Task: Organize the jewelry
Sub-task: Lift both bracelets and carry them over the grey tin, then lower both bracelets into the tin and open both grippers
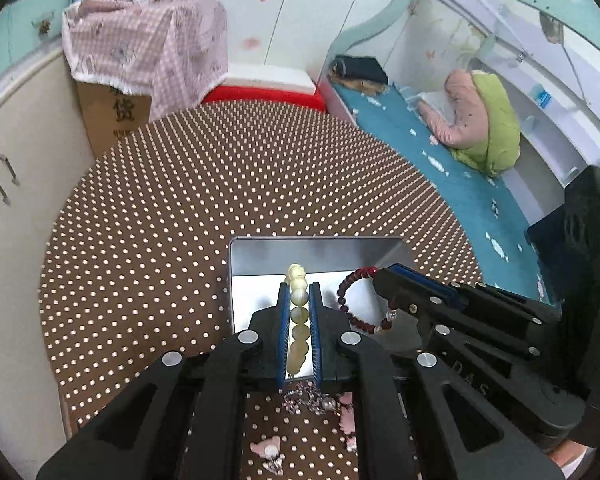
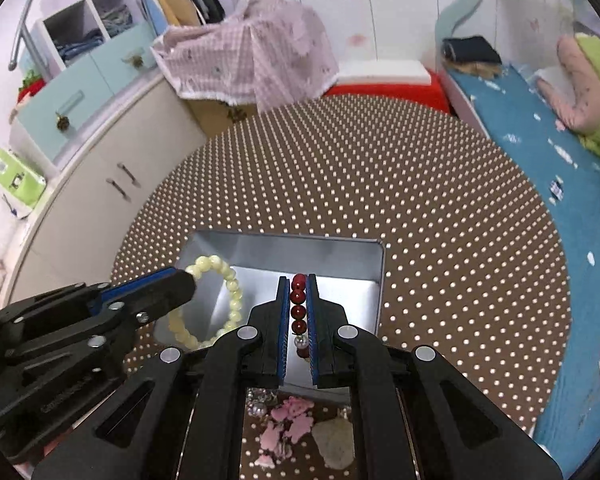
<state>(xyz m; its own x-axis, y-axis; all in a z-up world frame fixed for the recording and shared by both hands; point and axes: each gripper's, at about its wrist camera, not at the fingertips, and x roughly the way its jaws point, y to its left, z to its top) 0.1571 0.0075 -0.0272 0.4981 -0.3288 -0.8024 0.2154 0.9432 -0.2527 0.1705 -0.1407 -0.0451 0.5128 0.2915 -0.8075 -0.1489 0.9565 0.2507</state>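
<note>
A shallow silver metal tray [image 1: 256, 252] [image 2: 340, 258] lies on the brown dotted table. My left gripper [image 1: 299, 300] is shut on a pale yellow bead bracelet [image 1: 298, 312] and holds it over the tray; the bracelet also shows in the right wrist view [image 2: 232, 288]. My right gripper [image 2: 298, 292] is shut on a dark red bead bracelet [image 2: 299, 304], also over the tray, to the right of the left one; it shows in the left wrist view [image 1: 346, 288]. More jewelry, pink flower pieces [image 2: 290, 420] and silvery beads [image 1: 308, 398], lies on the table near me.
The round brown dotted table [image 1: 220, 184] extends far beyond the tray. A bed with a blue sheet [image 1: 440, 168] runs along the right. A cream cabinet [image 2: 100, 176] stands left, and a cardboard box under a pink checked cloth [image 1: 148, 48] stands behind the table.
</note>
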